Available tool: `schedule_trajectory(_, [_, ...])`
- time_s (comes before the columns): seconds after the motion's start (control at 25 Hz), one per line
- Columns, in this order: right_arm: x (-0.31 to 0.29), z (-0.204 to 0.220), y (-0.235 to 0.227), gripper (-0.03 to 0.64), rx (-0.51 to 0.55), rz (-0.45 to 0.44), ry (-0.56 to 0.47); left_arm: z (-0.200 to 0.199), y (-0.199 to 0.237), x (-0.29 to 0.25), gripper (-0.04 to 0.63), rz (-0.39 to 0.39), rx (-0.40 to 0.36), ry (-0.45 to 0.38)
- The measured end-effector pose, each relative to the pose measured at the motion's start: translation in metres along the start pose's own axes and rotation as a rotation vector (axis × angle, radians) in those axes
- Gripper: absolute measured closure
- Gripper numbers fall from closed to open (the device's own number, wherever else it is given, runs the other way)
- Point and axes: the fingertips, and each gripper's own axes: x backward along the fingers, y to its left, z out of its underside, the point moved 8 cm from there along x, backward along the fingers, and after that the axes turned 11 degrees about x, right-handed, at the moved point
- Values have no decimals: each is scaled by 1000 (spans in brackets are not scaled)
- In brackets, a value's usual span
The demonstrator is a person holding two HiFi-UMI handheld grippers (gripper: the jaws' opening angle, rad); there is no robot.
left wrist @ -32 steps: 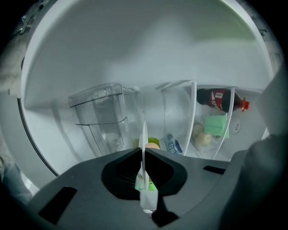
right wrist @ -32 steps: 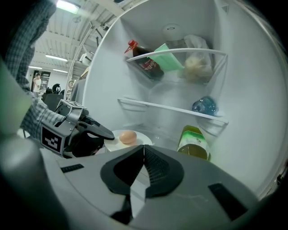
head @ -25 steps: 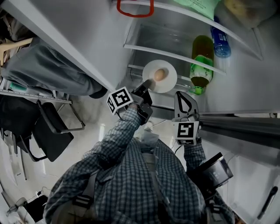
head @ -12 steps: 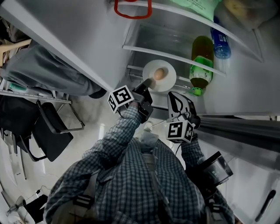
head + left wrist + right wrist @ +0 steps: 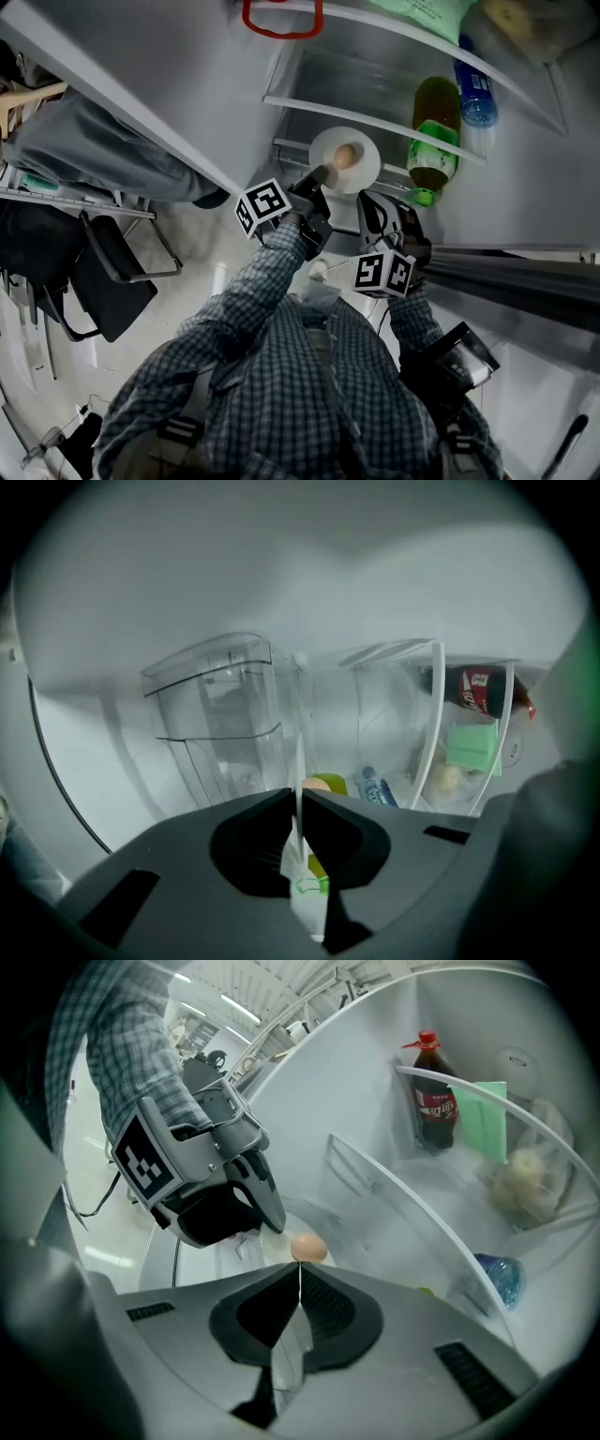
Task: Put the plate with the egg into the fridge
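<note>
Almost: my left hand-held gripper [image 5: 316, 180] pinches the round white plate [image 5: 364, 161] carrying the brown egg [image 5: 345, 156] inside the white fridge [image 5: 337, 75], seemingly not yet set down; my right hand-held gripper [image 5: 373, 208] is closed, empty.

head view steeply down onto fridge [image 5: 366, 75], gripper views facing in, sharing cola bottle [image 5: 436, 1101]

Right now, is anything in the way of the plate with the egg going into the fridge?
Nothing visible is. The left gripper holds the plate by its rim at the open fridge, and the green bottle stands off to the side.
</note>
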Motion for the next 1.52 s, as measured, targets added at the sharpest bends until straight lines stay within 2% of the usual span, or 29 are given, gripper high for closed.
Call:
schedule_trajectory(0.24, [-7,-1,0,609,18,-12,28,0,0,-3,577,-5,5,-3])
schedule_trajectory(0.44, [-15,-1,9,604,77,-39,61,1,2,-4,577,-5,22,-13])
schedule_trajectory(0.52, [-18,-1,12,551,86,-67,63,1,2,-4,577,-6,24,-14])
schedule_trajectory(0.56, [-19,-2,14,544,95,-78,63,1,2,-5,577,-6,26,-14])
schedule_trajectory(0.96, [-35,-3,30,538,309,-90,74,2,1,-4,577,-7,37,-20])
schedule_trajectory(1.12, [-38,-3,31,538,331,-46,78,2,2,-3,577,-3,46,-27])
schedule_trajectory(1.32, [-40,-3,32,540,408,-1,99,2,2,-3,577,10,60,-23])
schedule_trajectory(1.36, [-40,-4,31,577,423,12,108,2,2,-3,577,19,68,-18])
schedule_trajectory(1.52, [-40,-4,29,588,465,22,127,2,3,-4,575,53,92,-5])
